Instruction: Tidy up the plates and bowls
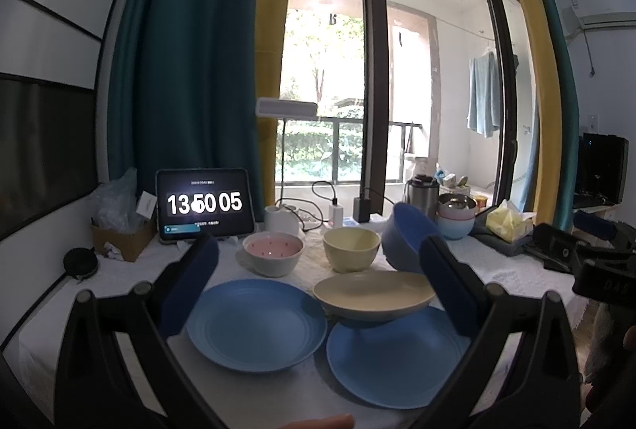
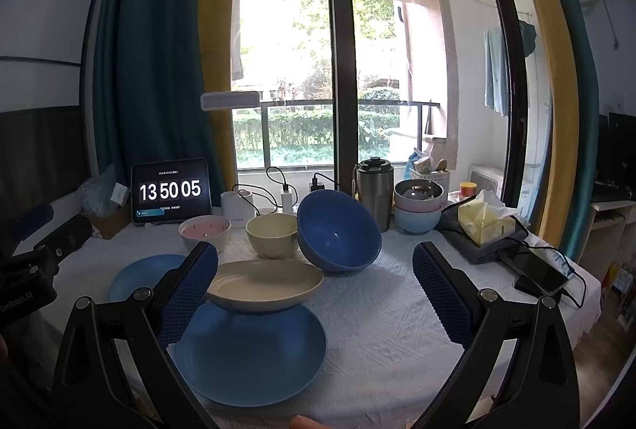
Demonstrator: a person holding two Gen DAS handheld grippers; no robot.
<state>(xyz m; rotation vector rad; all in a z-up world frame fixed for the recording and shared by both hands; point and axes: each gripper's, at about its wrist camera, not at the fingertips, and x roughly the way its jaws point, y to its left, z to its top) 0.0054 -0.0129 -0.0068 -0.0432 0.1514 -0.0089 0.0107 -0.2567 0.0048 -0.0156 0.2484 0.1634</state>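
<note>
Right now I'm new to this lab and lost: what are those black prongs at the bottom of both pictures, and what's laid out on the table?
The prongs are the two fingers of a hand-held gripper; a person carries one in each hand, with no robot arm. Each picture comes from a camera riding on one gripper, looking forward along its fingers. The left gripper and the right gripper both stand open and hold nothing. On the white tablecloth lie two blue plates. A cream plate rests partly on the right one. Behind stand a pink bowl and a yellow bowl, and a dark blue bowl sits tipped on its side. The tablet shows a clock.
</note>
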